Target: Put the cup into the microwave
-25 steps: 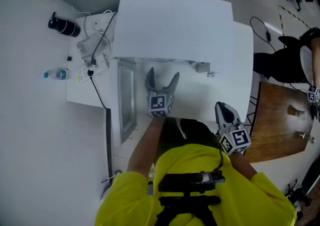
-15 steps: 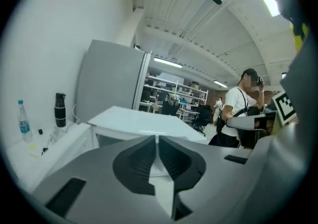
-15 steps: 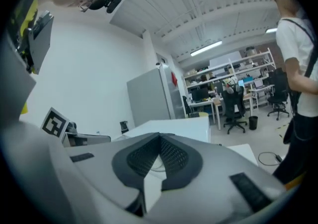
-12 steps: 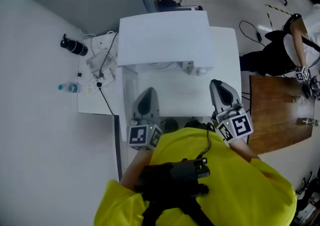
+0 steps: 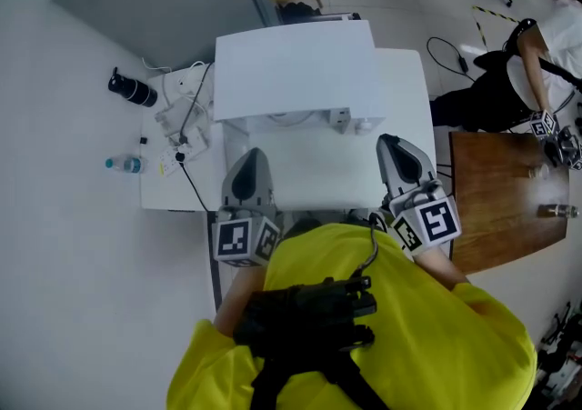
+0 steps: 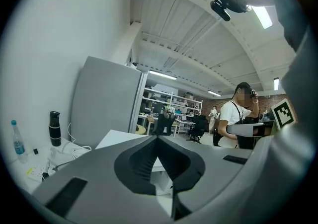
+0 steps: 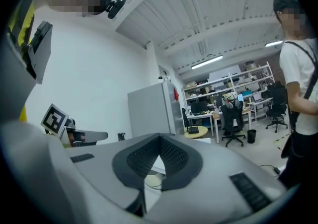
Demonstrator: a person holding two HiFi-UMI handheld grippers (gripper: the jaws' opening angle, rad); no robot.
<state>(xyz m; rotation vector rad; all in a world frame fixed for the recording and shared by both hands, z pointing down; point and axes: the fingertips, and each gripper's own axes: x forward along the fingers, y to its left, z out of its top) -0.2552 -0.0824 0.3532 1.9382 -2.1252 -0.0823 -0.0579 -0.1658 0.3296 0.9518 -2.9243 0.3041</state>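
Nearest to the person's chest, the left hand-held gripper point(image 5: 252, 159) and the right hand-held gripper point(image 5: 391, 143) were held side by side and well apart. Both were raised and pointed almost level. In the left gripper view the left hand-held gripper's point(image 6: 158, 139) dark ribbed pads met with nothing between them. The right hand-held gripper point(image 7: 159, 139) was likewise pressed together and empty. Held this close in, clear of the desk point(image 5: 406, 99), they looked parked rather than working.

Just ahead of both hand-held grippers and below them stood the white microwave point(image 5: 296, 67), seen from above, so its front and inside were hidden. The cup showed in no view. It may have sat inside the microwave, but that could not be told.

Beyond the left hand-held gripper and off to its outer side lay a tangle of cables point(image 5: 182, 122), a water bottle point(image 5: 123, 163) and a black flask point(image 5: 132, 88), all pushed aside from the working space. Farther off past the right hand-held gripper were a wooden table point(image 5: 505, 208) and another person point(image 5: 536, 54).
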